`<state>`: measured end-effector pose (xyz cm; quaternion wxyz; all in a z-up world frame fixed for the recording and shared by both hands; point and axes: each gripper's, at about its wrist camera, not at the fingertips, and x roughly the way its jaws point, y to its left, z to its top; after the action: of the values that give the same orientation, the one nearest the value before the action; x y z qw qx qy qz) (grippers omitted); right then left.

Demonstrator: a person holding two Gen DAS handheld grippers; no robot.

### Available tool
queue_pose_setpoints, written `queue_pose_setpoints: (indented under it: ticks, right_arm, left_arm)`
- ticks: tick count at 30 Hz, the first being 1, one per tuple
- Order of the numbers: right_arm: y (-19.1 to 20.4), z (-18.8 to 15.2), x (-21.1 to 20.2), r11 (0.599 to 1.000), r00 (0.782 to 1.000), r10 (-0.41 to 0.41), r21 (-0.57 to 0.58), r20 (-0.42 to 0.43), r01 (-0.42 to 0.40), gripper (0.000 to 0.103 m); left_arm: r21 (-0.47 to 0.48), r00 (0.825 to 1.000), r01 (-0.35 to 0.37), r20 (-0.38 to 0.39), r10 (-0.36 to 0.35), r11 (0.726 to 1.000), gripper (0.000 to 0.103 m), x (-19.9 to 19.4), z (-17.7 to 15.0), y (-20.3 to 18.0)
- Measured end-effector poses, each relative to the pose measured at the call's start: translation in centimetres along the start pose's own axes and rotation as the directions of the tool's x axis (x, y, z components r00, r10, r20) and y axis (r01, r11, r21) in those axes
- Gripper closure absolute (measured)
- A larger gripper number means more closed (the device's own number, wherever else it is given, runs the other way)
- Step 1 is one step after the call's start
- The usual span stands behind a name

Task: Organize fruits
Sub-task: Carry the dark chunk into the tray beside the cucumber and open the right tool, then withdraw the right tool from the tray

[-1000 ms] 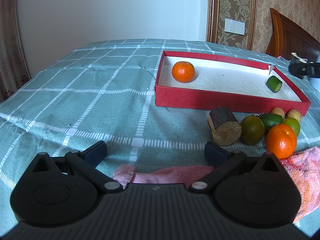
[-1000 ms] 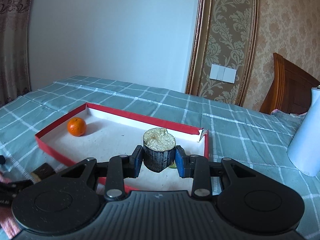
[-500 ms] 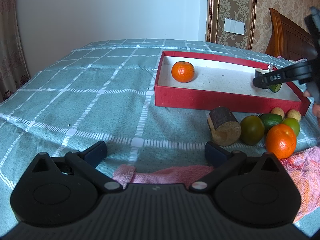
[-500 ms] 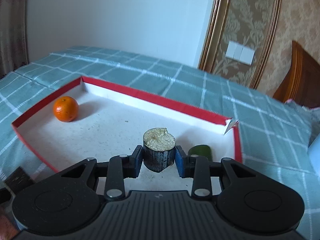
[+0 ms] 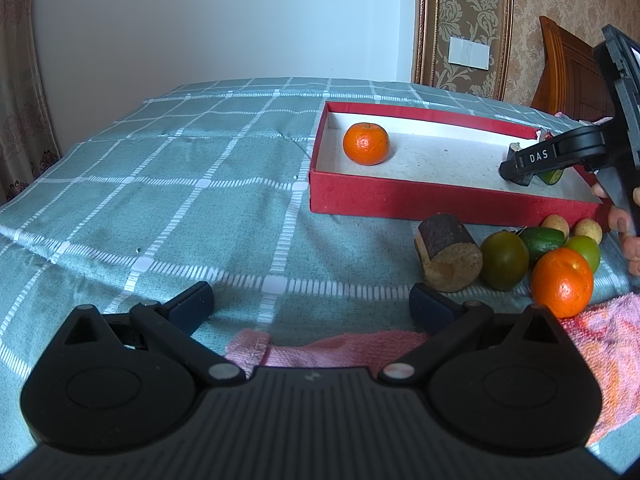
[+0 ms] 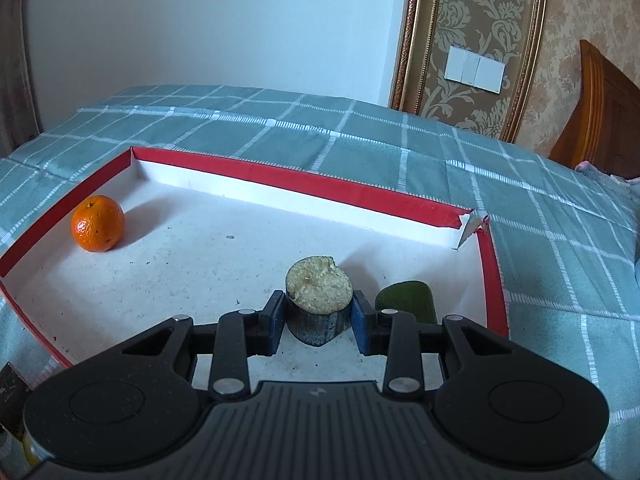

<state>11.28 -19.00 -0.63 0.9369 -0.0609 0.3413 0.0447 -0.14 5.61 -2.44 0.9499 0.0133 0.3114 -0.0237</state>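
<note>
A red tray (image 5: 400, 200) with a white floor lies on the checked bedspread. An orange (image 5: 366, 143) sits at its left end, also seen in the right wrist view as the orange (image 6: 97, 229). My right gripper (image 6: 319, 314) holds a dark-barked sugarcane piece (image 6: 318, 292) low over the tray floor (image 6: 200, 272), beside a green fruit (image 6: 406, 300); its jaws are starting to open while the pads still touch the bark. In the left wrist view the right gripper (image 5: 518, 170) reaches in from the right. My left gripper (image 5: 308, 300) stands open and empty over the bedspread.
In front of the tray lie a second sugarcane piece (image 5: 448, 256), a dark green fruit (image 5: 504, 260), an orange (image 5: 562, 282), a green fruit (image 5: 544, 238), a lime (image 5: 586, 250) and two longans (image 5: 555, 224). A pink towel (image 5: 600, 348) lies nearest. A wooden headboard (image 6: 600, 120) stands at the right.
My right gripper came down and forward into the tray's right end with the sugarcane piece, entering the left wrist view from the right. The left gripper stayed still.
</note>
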Motion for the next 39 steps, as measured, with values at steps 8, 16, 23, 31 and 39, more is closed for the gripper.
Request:
queue_pose_setpoints:
  ticks: [8,16,23,31,39]
  right_arm:
    - [-0.3,-0.4,-1.7,1.0,0.997,0.015,0.005,0.074,-0.015,0.02]
    - [-0.7,-1.7,-4.4,0.999,0.995,0.013,0.042,0.1,-0.017,0.02]
    - [-3.2,-5.2,-9.0,0.991,0.988,0.014,0.13,0.151,-0.034,0.016]
    - [-4.3,-9.6,-10.5,0.987,0.99,-0.086,0.146,0.11,0.07,0.015]
    - [-5.1,-10.8,-9.9,0.977,0.995,-0.077,0.203,0.057,0.064,0.015]
  left_arm:
    - [0.0,1.0,0.0,0.0,0.0,1.0,0.0,0.0,0.0,0.0]
    - [0.0,1.0,0.0,0.0,0.0,1.0,0.0,0.0,0.0,0.0]
    - [0.0,1.0,0.0,0.0,0.0,1.0,0.0,0.0,0.0,0.0]
    - [0.0,1.0,0.0,0.0,0.0,1.0,0.0,0.0,0.0,0.0]
    - [-0.007,1.0,0.014,0.008,-0.014,1.0,0.0,-0.2,0.0,0.1]
